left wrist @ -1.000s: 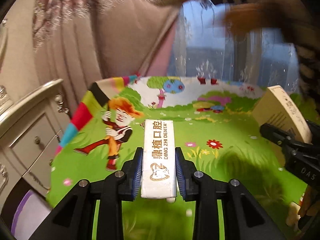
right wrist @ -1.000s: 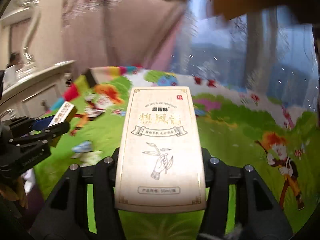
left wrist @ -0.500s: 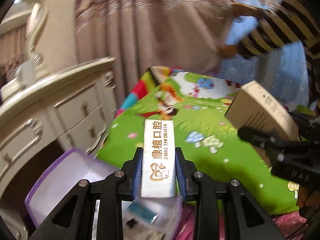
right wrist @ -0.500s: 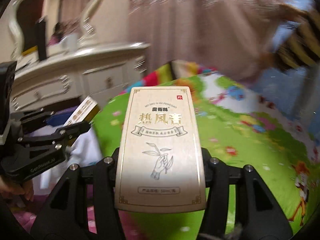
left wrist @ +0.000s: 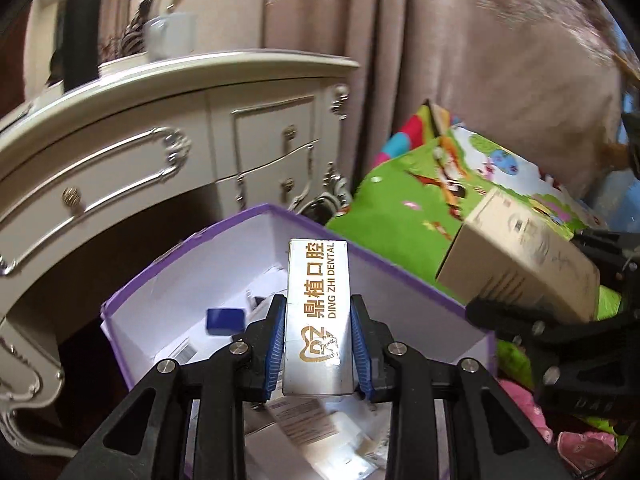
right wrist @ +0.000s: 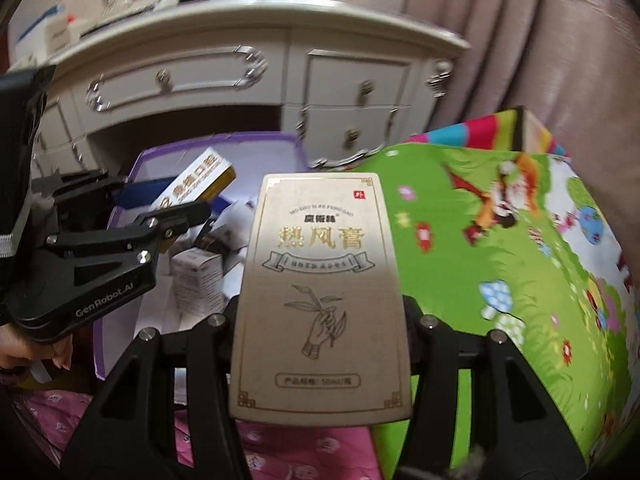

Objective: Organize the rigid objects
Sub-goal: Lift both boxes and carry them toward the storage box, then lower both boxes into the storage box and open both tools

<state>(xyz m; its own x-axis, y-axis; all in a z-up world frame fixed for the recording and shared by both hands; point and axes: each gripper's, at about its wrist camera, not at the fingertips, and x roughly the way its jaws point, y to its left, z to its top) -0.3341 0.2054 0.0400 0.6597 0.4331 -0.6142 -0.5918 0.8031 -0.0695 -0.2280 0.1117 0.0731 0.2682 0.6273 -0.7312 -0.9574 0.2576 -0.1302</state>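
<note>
Left tool [left wrist: 318, 338] still clamped on the narrow white dental box [left wrist: 319, 316], now over the open purple bin [left wrist: 400, 276] at frame centre; a second ago it was over the green play mat [left wrist: 404, 204]. Right tool [right wrist: 320, 336] unchanged, still gripping the wide beige cream box [right wrist: 322, 296], bin now at left, mat at right. White dresser [right wrist: 240, 76] fills the top of both views.

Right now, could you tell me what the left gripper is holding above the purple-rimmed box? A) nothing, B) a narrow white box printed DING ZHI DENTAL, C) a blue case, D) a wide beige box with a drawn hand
B: the left gripper has its blue pads pressed on both sides of the narrow white dental box, over the purple-rimmed box; the wide beige box sits in the right gripper.
</note>
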